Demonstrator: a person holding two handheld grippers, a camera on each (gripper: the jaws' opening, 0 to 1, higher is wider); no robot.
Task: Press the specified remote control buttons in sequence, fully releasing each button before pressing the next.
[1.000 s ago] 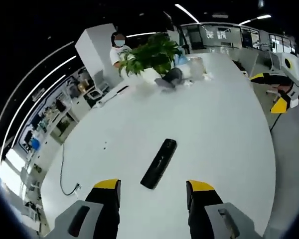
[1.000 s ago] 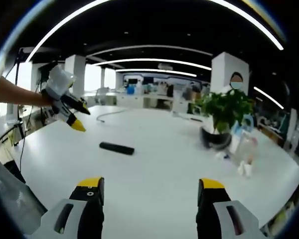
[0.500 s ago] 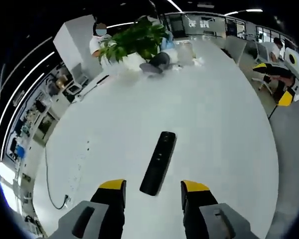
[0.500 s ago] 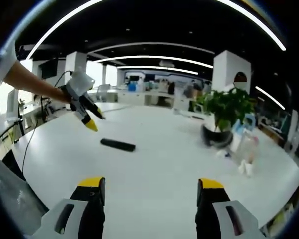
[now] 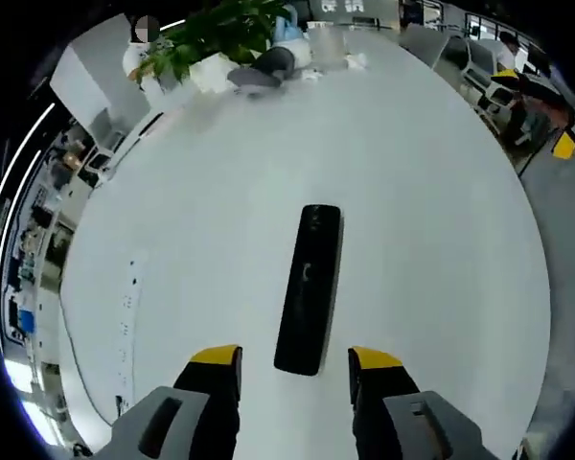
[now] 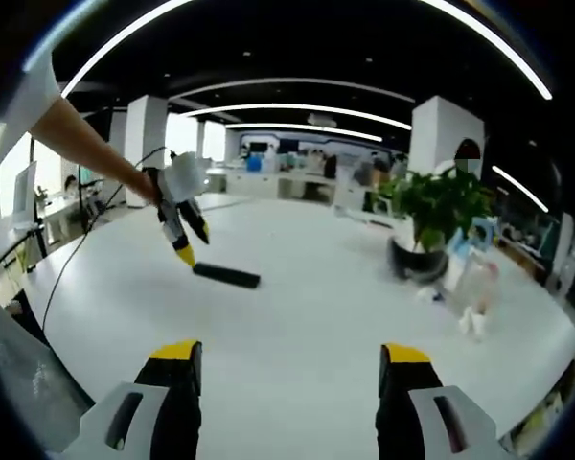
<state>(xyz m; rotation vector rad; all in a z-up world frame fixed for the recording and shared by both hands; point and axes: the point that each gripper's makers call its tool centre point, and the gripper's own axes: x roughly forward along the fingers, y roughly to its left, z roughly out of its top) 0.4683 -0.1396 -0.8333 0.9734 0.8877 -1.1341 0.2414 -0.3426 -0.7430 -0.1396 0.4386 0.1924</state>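
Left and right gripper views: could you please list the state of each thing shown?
Remote control: flat on the white table, untouched.
Left gripper: open, jaws either side of the remote's near end.
Right gripper: open, holding nothing.
Potted plant: upright.

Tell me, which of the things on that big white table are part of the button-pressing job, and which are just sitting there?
Part of the job:
- black remote control
- left claw, hovering close above the remote's end
- right claw, held back, open

Just lying about:
- potted plant
- clear plastic bottles beside it
- cable trailing over the table
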